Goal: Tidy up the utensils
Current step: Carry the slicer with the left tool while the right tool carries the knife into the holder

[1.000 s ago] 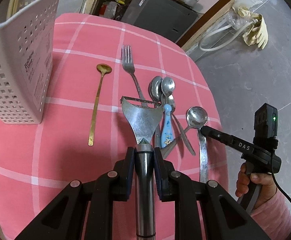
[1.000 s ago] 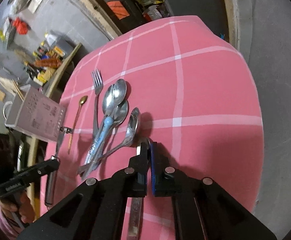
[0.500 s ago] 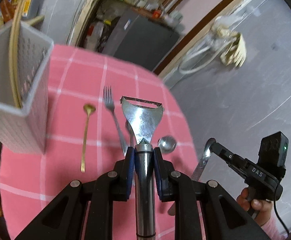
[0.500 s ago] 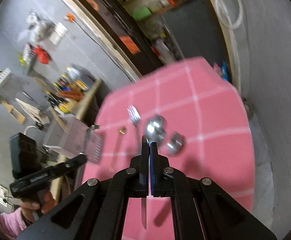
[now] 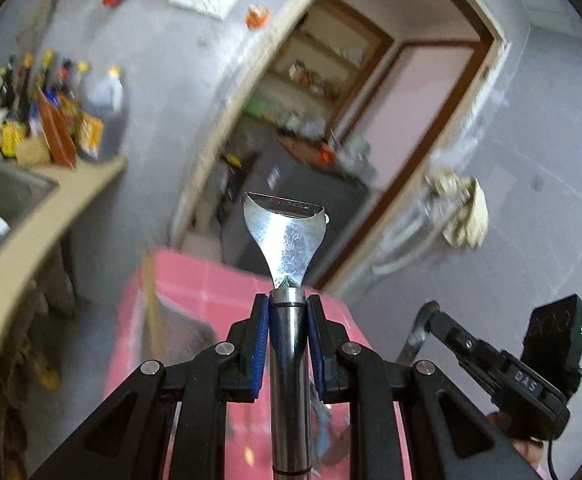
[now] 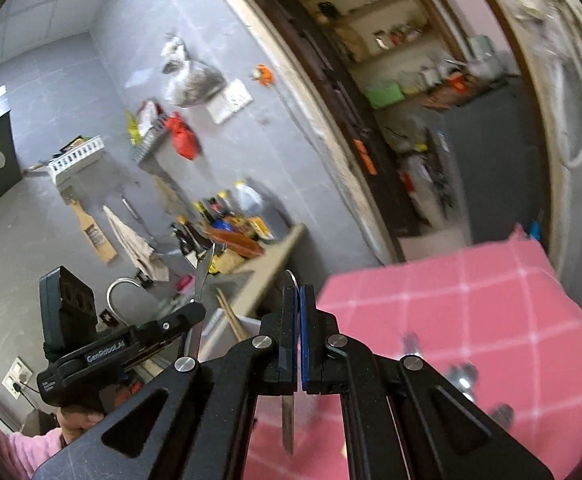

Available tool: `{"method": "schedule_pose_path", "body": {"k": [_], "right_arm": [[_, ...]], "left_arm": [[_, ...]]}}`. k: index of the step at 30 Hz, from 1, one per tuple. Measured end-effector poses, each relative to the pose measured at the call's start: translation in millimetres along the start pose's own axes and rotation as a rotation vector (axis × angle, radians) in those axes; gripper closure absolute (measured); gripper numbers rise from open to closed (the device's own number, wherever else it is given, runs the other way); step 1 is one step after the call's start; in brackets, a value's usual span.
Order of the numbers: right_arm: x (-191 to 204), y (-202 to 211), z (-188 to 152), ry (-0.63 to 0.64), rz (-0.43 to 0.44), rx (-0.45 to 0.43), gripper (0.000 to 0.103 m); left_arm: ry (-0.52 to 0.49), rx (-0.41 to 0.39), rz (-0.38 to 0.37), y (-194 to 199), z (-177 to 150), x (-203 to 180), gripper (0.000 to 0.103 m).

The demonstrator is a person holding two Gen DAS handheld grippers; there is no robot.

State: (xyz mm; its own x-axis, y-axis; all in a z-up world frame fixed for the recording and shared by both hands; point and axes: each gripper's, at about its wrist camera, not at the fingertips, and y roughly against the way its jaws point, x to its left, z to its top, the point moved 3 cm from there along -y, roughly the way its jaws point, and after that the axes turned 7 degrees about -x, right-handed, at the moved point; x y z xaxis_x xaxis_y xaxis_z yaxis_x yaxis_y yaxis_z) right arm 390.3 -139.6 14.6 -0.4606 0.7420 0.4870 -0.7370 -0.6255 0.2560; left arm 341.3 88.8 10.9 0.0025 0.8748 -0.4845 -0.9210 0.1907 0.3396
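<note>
My left gripper (image 5: 287, 320) is shut on the steel handle of a peeler (image 5: 285, 236), held upright high above the pink checked table (image 5: 195, 280). My right gripper (image 6: 299, 320) is shut on a flat steel utensil (image 6: 287, 420), seen edge-on, its handle hanging below the jaws. In the left wrist view the right gripper (image 5: 431, 312) is low at right. In the right wrist view the left gripper (image 6: 195, 312) is at left with the peeler (image 6: 205, 272) sticking up. The white utensil holder (image 6: 227, 336) with chopsticks shows blurred just beyond my right fingers. Blurred spoons (image 6: 463, 376) lie on the table.
A counter (image 5: 51, 216) with a sink (image 5: 3, 192) and bottles (image 5: 51, 120) runs along the left. A doorway with shelves (image 5: 331, 80) and a dark cabinet (image 5: 303, 200) stand behind the table. The pink table (image 6: 471, 300) fills the lower right of the right wrist view.
Both grippers have risen and tilted up, each still holding its utensil. The table has dropped low in both views and the room walls now fill them.
</note>
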Motion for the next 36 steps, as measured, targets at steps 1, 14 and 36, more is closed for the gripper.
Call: {"method": "schedule_pose_path", "body": {"k": [1,14,36], "right_arm": [[7,-7,2,0.006,0.01,-0.006,0.101],[49,-76,-22,0.111,0.036,0.008,0.101],[38,-102,-69,0.113,0.024,0.129,0.101]], "left_arm": [[-0.003,-0.019,0.01,-1,7,6,0.085],[-0.012,-0.148,0.035,-27,10,58,0.085],[-0.038,-0.126,-0.002,-34,-35,75,0.085]]}}
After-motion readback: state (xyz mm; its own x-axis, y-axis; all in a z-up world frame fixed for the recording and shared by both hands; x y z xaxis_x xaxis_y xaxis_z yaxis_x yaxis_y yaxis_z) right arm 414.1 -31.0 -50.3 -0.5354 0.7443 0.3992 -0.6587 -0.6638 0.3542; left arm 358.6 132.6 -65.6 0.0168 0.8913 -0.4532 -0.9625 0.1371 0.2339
